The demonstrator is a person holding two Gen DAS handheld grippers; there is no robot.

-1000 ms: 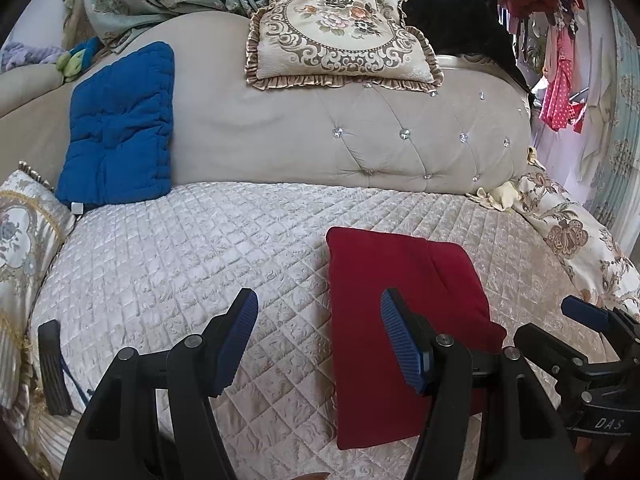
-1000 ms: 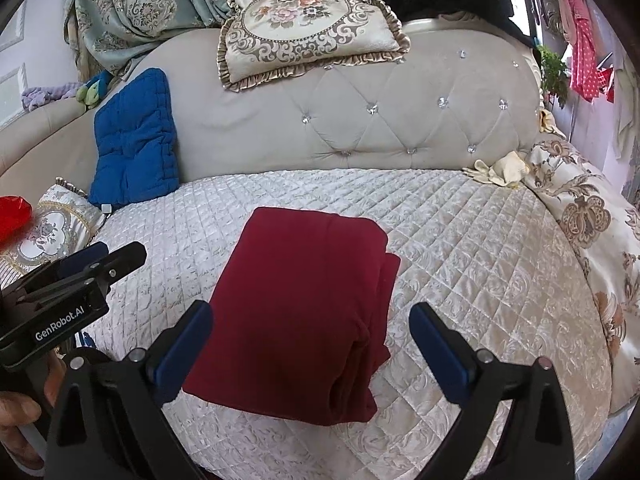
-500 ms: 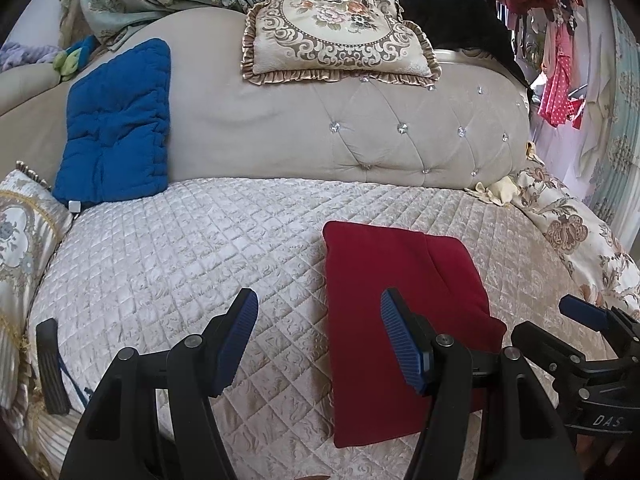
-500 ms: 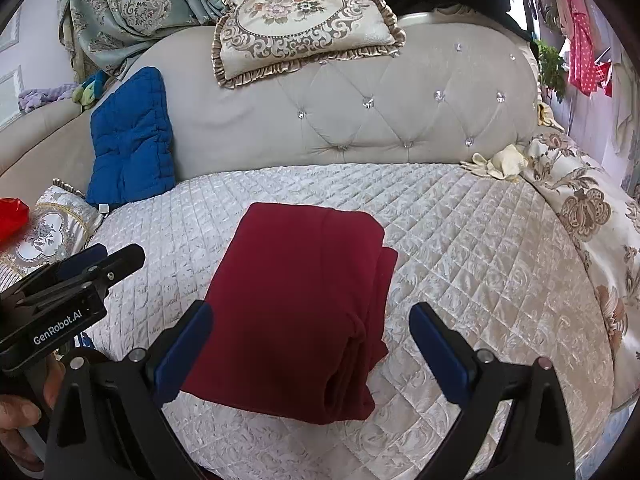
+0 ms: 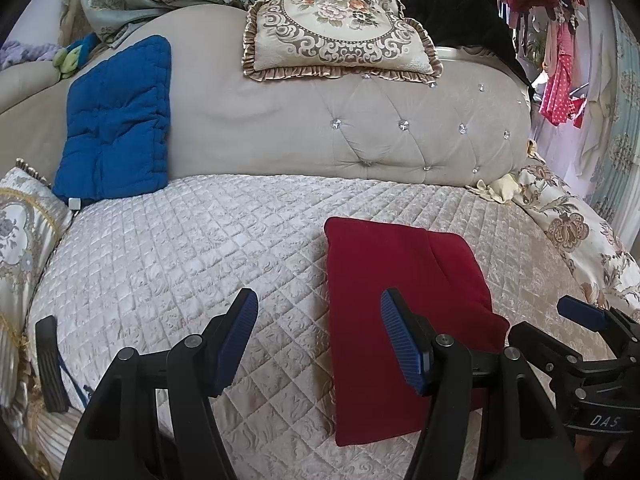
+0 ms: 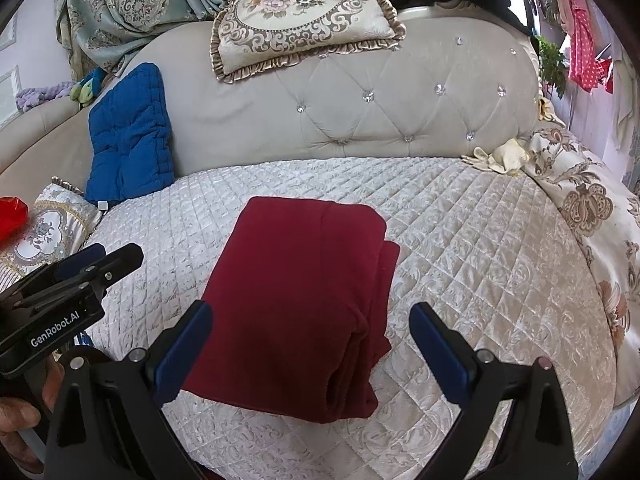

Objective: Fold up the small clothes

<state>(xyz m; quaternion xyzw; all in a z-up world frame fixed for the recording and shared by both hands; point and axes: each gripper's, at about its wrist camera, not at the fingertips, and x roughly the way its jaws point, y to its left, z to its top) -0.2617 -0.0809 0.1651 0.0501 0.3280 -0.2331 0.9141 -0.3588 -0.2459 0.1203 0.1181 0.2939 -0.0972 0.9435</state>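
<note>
Left wrist: my left gripper [image 5: 318,334] spread, empty, above the quilted bedspread [image 5: 180,256]; folded red garment [image 5: 396,280] lies just right. Right wrist: my right gripper [image 6: 310,346] spread, empty, over it; folding looks finished, next I'd move it aside.

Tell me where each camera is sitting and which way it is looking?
Left wrist: rides on the left gripper, looks along its open fingers over the quilted bed toward the headboard; the right gripper shows at right.
Right wrist: rides on the right gripper, faces the same way, straight over the folded red cloth; the left gripper and the person's hand show at left.
Both views share the red cloth, blue cushion and floral pillow.
</note>
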